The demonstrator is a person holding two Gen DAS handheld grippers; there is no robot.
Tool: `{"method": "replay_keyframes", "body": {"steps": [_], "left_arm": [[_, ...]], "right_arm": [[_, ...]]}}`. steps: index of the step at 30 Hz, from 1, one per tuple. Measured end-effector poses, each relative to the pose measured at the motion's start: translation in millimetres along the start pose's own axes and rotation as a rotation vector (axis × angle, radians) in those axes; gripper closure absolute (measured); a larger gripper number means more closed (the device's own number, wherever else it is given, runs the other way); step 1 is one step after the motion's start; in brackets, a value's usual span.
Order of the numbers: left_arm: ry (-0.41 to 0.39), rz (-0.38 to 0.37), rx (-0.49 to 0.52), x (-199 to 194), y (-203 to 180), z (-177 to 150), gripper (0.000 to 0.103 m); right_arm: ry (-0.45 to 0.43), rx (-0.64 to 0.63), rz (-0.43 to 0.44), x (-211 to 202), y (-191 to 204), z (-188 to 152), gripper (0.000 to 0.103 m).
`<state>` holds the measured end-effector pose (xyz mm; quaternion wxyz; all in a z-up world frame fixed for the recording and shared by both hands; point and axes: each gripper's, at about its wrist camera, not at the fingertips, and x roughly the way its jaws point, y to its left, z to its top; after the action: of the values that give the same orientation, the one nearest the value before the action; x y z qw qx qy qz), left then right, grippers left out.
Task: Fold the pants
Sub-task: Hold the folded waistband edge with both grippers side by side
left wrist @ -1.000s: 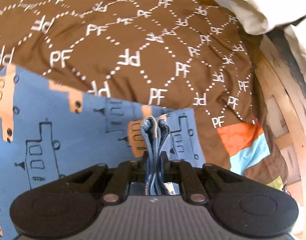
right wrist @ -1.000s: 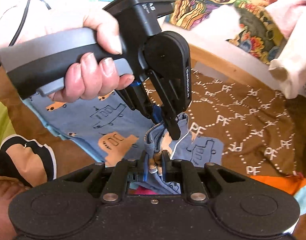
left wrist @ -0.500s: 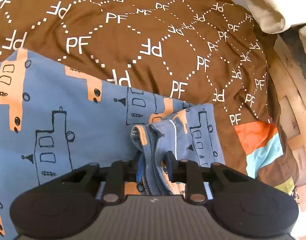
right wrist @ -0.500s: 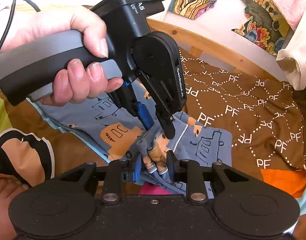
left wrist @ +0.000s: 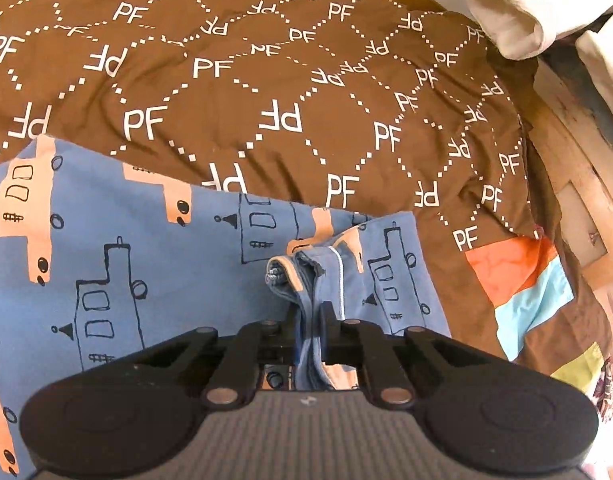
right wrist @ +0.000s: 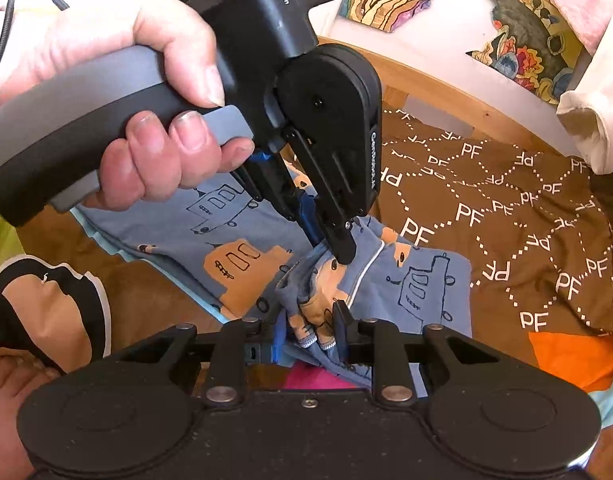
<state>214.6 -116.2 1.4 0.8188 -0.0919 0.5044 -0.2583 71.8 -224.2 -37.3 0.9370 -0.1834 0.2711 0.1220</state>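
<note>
Two grippers on one bunched fold of the pants [left wrist: 154, 280], close together near the pants' right end. Left gripper [left wrist: 309, 316] tilted steeply down, jaws narrow and closing, blue cloth pinched between the pads and rising past the tips in a small rolled hump. Seen from the right wrist: left hand [right wrist: 146, 120] wrapped round the grey handle, fingers [right wrist: 186, 148] curled on the trigger, thumb along the top, black fingers angled down into the fold from the upper left. Right gripper [right wrist: 310, 328] pointing less steeply down, jaws a little apart, pads pressing a thicker wad of blue and orange cloth just beside the left gripper's tips. Pants spread flat over the brown blanket [left wrist: 266, 92], long part running off toward the left edge, short end lying short of the blanket's orange and pale-blue patch [left wrist: 518, 280]. No containers in sight. White cloth [left wrist: 510, 12] hanging at the top right, above the wooden bed frame [right wrist: 446, 92]. Compared with a second ago: then the pinched hump upright and tightly gripped by the left jaws, now leaning left, with more of the flat pants end showing beyond it; right jaws then nearly closed on a thin pinch, now wider round more cloth.
</note>
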Motion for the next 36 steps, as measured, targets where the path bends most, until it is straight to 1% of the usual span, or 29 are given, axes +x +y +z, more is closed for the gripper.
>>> {"method": "replay_keyframes", "body": {"steps": [6,10,16,19,26,36], "left_arm": [[-0.012,-0.007,-0.004,-7,1,1,0.094],[-0.017,-0.009,0.004,-10,2,0,0.094],[-0.021,-0.044,-0.023,-16,14,1,0.094],[-0.032,-0.047,-0.020,-23,20,0,0.094],[-0.062,-0.050,-0.054,-46,50,-2,0.094],[-0.108,-0.008,-0.098,-82,94,-5,0.094]], "right_arm": [[-0.024,-0.017,-0.005,-3,3,-1,0.085],[-0.032,-0.017,-0.001,-4,4,-2,0.085],[-0.040,-0.010,0.009,-4,6,0,0.086],[-0.045,0.009,0.022,-6,8,4,0.086],[-0.084,-0.004,0.057,-6,27,22,0.087],[-0.110,-0.013,0.148,0,67,50,0.087]]}}
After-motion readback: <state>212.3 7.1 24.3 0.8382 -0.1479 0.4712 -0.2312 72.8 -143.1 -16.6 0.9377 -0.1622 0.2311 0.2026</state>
